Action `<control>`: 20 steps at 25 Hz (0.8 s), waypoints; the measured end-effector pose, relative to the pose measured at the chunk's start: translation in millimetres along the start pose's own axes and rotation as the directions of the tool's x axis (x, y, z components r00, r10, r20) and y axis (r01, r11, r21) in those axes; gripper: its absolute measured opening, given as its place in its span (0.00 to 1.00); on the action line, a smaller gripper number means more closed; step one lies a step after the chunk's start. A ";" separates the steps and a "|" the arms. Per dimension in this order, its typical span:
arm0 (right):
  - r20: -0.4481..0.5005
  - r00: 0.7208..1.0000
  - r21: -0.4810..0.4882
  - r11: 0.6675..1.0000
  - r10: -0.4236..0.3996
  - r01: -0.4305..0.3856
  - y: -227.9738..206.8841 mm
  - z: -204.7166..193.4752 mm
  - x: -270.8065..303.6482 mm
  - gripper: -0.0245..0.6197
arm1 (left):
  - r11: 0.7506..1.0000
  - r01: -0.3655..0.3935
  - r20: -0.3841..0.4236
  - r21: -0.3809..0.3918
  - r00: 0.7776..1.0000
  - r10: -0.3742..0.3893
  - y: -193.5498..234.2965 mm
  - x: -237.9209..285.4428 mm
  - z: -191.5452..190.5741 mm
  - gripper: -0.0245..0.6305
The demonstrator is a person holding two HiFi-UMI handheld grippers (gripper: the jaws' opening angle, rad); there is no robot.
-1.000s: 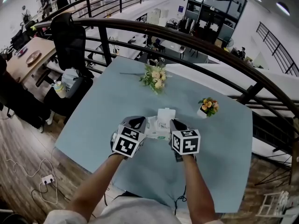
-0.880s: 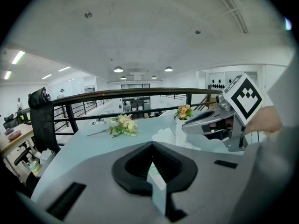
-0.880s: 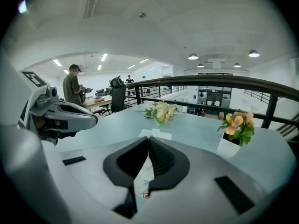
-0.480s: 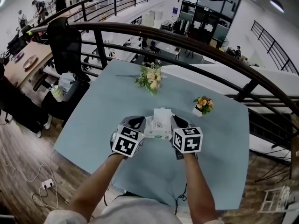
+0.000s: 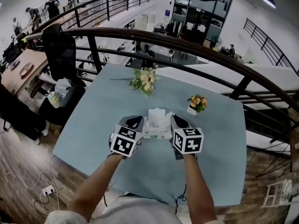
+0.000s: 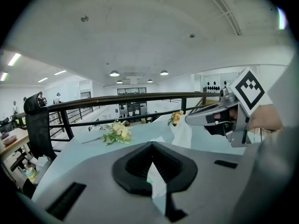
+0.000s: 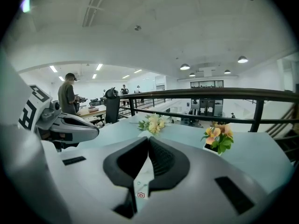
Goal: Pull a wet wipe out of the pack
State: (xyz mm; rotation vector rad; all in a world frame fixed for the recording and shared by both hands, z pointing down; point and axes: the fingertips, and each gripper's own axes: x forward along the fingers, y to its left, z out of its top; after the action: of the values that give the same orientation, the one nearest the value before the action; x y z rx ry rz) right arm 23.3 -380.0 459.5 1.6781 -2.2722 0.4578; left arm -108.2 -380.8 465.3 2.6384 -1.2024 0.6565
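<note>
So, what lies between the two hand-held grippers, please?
The wet wipe pack, in the head view, its ends pinched by the left hand-held gripper and right hand-held gripper.

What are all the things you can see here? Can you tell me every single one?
table: one, pale blue, under everything.
wet wipe pack: one, white with some green, between the two grippers.
flower bunch: one, cream and yellow, lying at the table's far side.
flower pot: one, white with orange flowers, standing on the table's right part.
railing: one, black, behind the table.
chair: one, black, left of the table.
left gripper: one, grey with a black-and-white cube, fingers shut on the pack's edge.
right gripper: one, same colours, fingers shut on the pack's other edge.
arms: two, bare, at the bottom of the head view.
</note>
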 end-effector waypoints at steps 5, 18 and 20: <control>0.020 0.999 0.014 1.000 -0.028 0.028 -6.1 4.7 -12.8 0.06 | 1.000 0.013 0.013 0.011 1.000 -0.013 -4.2 -0.8 6.5 0.03; 0.101 0.989 0.044 0.994 -0.109 0.105 -33.6 24.4 -47.9 0.06 | 0.998 0.057 0.044 0.034 0.997 -0.059 -23.8 9.6 25.2 0.03; 0.107 0.987 0.048 0.992 -0.124 0.120 -38.5 25.4 -54.4 0.06 | 0.997 0.066 0.050 0.040 0.996 -0.068 -28.9 11.2 28.8 0.03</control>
State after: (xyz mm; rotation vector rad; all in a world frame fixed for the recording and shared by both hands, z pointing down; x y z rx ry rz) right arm 74.9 -353.8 417.8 1.8936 -2.2322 0.3969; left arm -70.8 -378.7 445.6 2.7297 -1.1196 0.6104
